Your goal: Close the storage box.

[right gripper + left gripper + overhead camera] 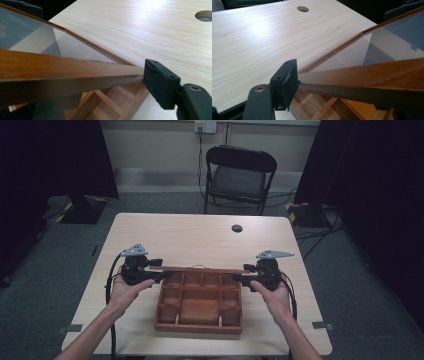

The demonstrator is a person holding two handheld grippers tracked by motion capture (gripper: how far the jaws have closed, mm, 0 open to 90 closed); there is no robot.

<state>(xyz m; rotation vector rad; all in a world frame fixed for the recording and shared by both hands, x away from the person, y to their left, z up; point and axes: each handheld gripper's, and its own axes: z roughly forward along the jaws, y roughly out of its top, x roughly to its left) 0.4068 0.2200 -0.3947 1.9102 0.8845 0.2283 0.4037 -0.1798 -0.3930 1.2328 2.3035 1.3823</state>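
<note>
A brown wooden box (199, 327) with several open compartments sits on the near half of the table. Its glass-paned lid (200, 269) is swung up on edge above the box's far side. My left gripper (167, 275) reaches in from the left and is shut on the lid's wooden rail (367, 77), with one pad (287, 81) pressed against the wood and the other jaw hidden under the rail. My right gripper (238, 279) mirrors it at the lid's right end, clamped on the same rail (62, 67), one pad (160, 82) against it. Compartments (110, 100) lie below the raised lid.
The pale wooden table (200, 240) has a round cable hole (237, 228) near its far edge. A black folding chair (239, 175) stands behind the table. Dark curtains hang at both sides and cables lie on the floor to the right.
</note>
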